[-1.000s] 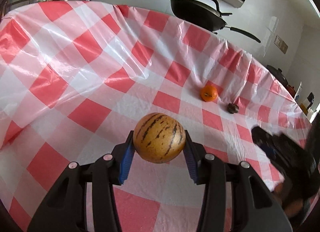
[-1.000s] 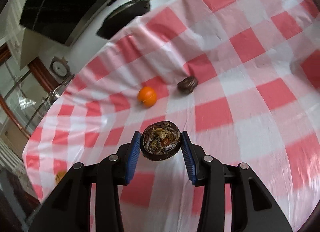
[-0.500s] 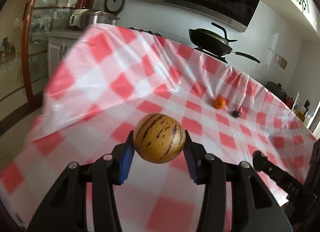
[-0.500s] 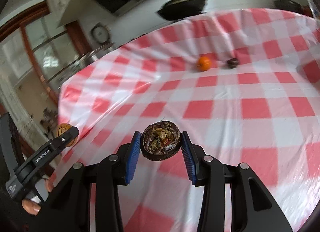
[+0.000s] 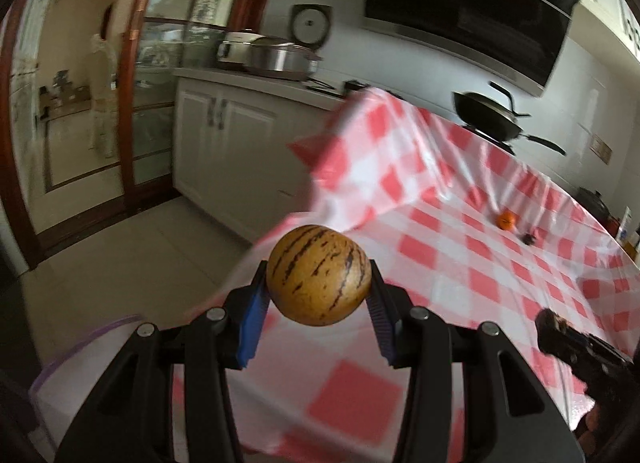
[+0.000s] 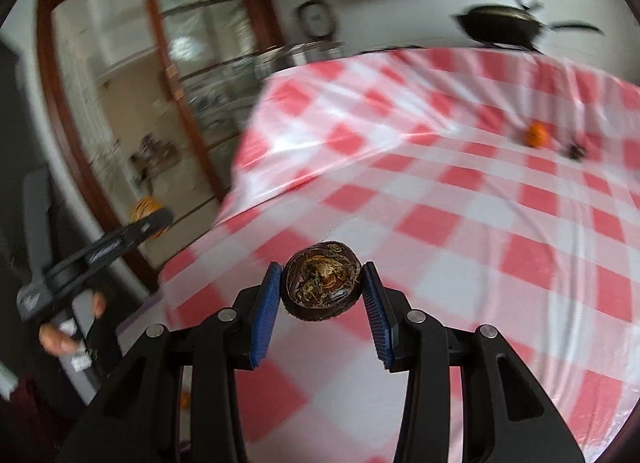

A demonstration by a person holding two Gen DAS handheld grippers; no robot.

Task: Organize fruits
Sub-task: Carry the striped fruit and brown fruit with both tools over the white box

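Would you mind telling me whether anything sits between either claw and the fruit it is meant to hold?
Nothing does. The left claw is closed directly on the striped yellow fruit, and the right claw directly on the dark round fruit.

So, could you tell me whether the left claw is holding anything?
Yes: the left claw is shut on a striped yellow fruit, with both blue pads pressing its sides.

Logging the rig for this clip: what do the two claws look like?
Both match. Left claw and right claw: black plastic frames with angular cut-outs, silver round bolts at the joints, and blue ribbed pads. In the right wrist view, the left one's black side bears white lettering, too blurred to read. No cables visible.
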